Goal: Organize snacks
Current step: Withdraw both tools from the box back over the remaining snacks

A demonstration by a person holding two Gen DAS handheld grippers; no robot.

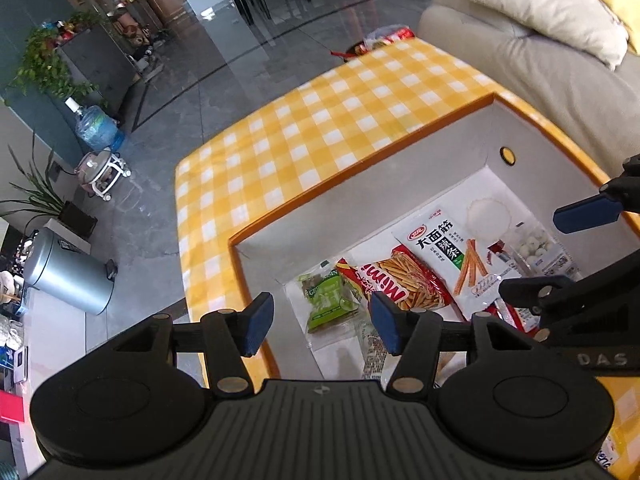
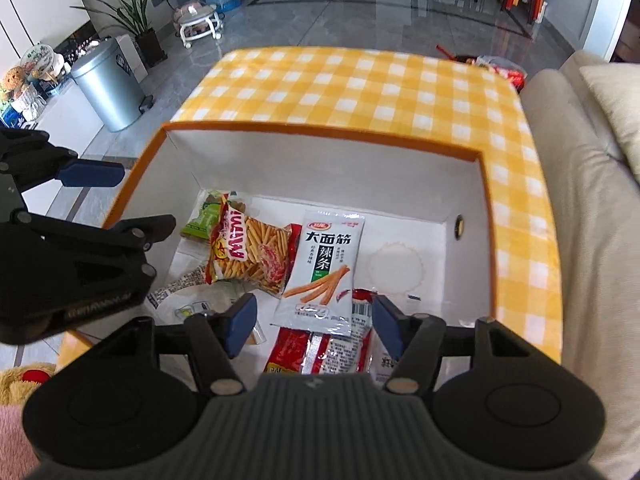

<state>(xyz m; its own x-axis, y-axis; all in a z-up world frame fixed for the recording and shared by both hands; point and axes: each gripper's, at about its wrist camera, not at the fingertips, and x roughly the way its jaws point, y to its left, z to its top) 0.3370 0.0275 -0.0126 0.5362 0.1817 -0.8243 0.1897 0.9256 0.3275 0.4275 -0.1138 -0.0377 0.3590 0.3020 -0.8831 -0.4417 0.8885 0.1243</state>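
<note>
An orange-rimmed white box (image 1: 360,168) (image 2: 320,136) stands on the yellow checked table. Inside lie a green snack packet (image 1: 328,300) (image 2: 202,216), a red Mimi stick-snack bag (image 1: 404,280) (image 2: 252,252), a white spicy-strip packet (image 1: 452,256) (image 2: 324,264), a clear pack of white balls (image 1: 536,248) and red packets (image 2: 320,352). My left gripper (image 1: 322,326) is open and empty above the box's left end. My right gripper (image 2: 314,320) is open and empty above the white and red packets. Each gripper shows in the other's view.
The yellow checked table (image 1: 320,120) (image 2: 360,80) extends beyond the box. A beige sofa (image 1: 540,60) (image 2: 580,200) borders the table. A grey bin (image 1: 68,276) (image 2: 108,84), plants and a water bottle (image 1: 98,128) stand on the floor.
</note>
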